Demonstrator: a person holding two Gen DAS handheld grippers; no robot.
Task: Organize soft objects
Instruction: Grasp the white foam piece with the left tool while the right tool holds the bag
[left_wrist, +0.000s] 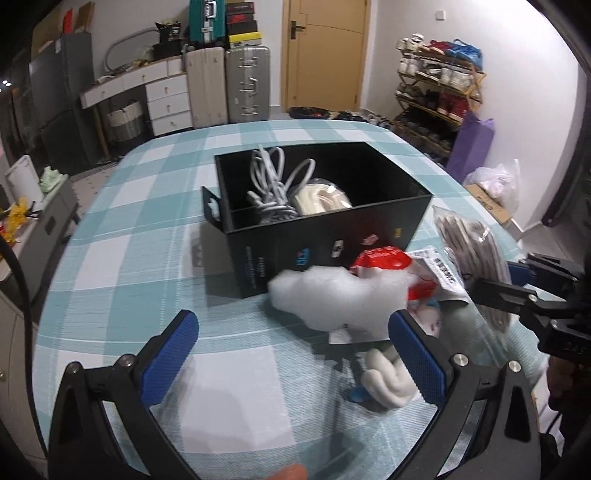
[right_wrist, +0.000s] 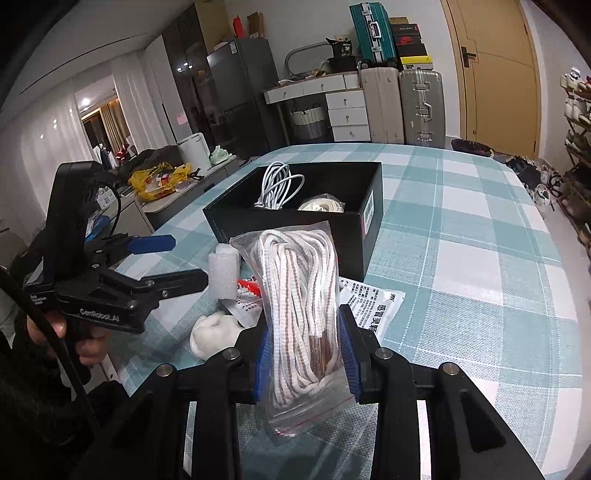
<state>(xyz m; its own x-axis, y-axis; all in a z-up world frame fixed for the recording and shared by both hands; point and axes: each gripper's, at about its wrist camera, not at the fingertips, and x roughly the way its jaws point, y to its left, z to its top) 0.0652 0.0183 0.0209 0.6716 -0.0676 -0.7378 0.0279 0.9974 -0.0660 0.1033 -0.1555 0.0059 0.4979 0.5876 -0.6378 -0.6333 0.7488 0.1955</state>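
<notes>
Bagged cord (right_wrist: 301, 314), lower centre, is clamped in my right hand-held gripper (right_wrist: 306, 354), lifted for the box (right_wrist: 295, 221) at mid-frame. Left hand-held gripper (left_wrist: 291, 354) is apart, empty, poised near the foam (left_wrist: 332, 295) on the surface (right_wrist: 461, 258).

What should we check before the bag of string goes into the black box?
1. Grip: right gripper is shut on the bag of string. Ok.
2. Box open: black box has no lid on. Ok.
3. Room inside: grey cable and cream bundle fill one side; the rest looks free. Ok.
4. Left gripper is open, holds nothing, and sits low, away from the box. Ok.
5. Bag seal closed: cannot tell.
6. White foam lies between bag and box, under the path. Ok if the bag is lifted over.
</notes>
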